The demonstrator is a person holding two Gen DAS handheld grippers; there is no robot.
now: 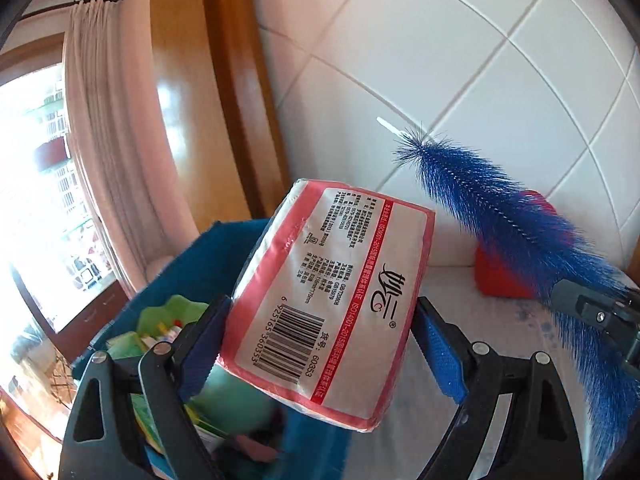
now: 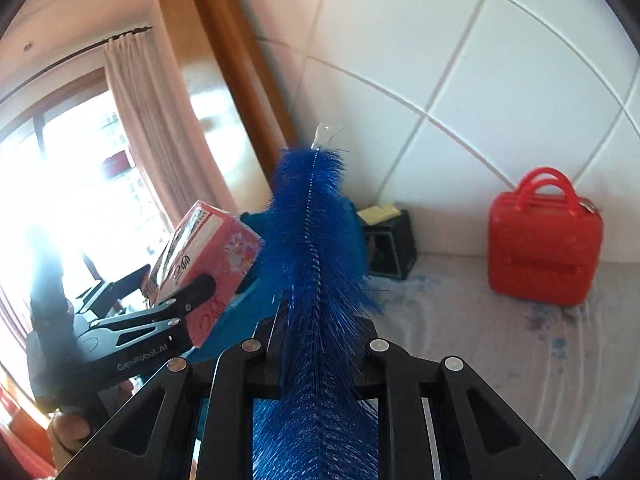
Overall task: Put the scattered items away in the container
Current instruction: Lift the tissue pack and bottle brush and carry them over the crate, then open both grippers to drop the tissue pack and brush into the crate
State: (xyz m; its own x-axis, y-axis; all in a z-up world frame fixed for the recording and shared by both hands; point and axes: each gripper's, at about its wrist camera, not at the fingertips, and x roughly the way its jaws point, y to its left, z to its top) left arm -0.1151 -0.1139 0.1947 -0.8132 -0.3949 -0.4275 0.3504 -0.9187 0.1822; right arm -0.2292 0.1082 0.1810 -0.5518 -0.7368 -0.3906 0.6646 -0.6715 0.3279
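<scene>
My left gripper [image 1: 320, 344] is shut on a pink and white tissue pack [image 1: 332, 300] and holds it tilted above the blue fabric container [image 1: 192, 272], which holds several green and other items. The pack also shows in the right wrist view [image 2: 208, 256], with the left gripper [image 2: 192, 300] around it. My right gripper [image 2: 316, 332] is shut on a long blue bottle brush [image 2: 316, 248] that points up and forward. In the left wrist view the brush [image 1: 500, 216] slants across the right side, held by the right gripper [image 1: 592, 308].
A red toy suitcase [image 2: 544, 240] stands on the white cloth-covered surface [image 2: 480, 340] against the tiled wall. A small black box [image 2: 390, 248] with yellow notes sits by the wall beside the container. A wooden door frame, curtain and bright window lie to the left.
</scene>
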